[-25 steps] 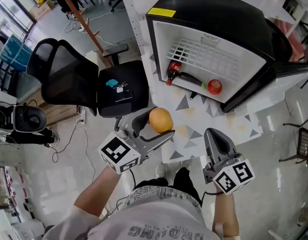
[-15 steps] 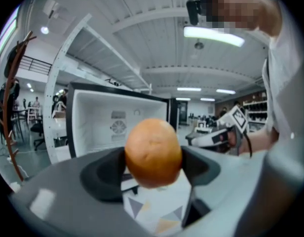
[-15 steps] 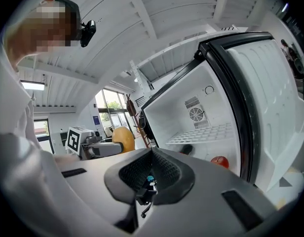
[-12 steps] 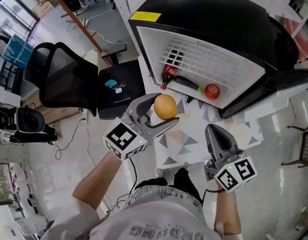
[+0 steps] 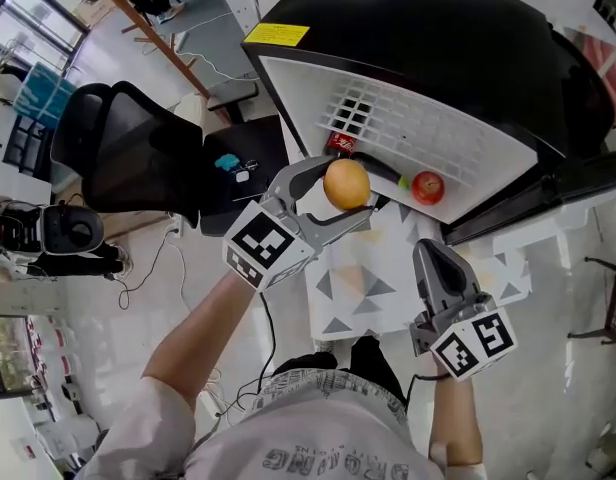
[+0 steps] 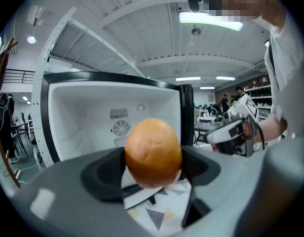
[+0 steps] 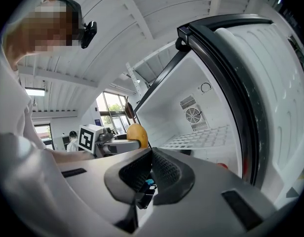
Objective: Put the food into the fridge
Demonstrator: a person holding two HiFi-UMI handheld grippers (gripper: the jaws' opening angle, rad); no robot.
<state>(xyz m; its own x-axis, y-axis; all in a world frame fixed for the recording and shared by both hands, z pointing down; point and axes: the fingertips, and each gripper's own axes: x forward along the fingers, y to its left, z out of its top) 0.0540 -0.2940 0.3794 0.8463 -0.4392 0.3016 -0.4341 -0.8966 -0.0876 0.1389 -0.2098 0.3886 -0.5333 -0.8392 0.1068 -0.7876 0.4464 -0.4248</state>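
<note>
Left gripper view shows the orange [image 6: 153,152] clamped between the two jaws of the left gripper [image 5: 343,192]. The jaws are spread just to the width of the fruit, and their grey fingers [image 5: 333,228] press on its opposite sides. The orange is round to slightly oval, with an even orange-yellow skin that is finely dimpled, and no mark or label is visible on it. It sits near the tips of the jaws, clear of the triangle-patterned table top [image 5: 360,286] below it. In the head view the orange is at the lower front edge of the open fridge [image 5: 468,58], outside the compartment. It hides part of a dark bottle with a red label [image 5: 381,167] that lies on the fridge floor. A red round fruit [image 5: 426,186] lies on the same floor, just beside the bottle. A white wire shelf [image 5: 418,128] spans the compartment above both items. The right gripper [image 5: 429,253] is held lower, over the table top and well apart from the orange. Its jaws are pressed together with nothing between them. A black office chair [image 5: 128,158] stands to the left of the table.
</note>
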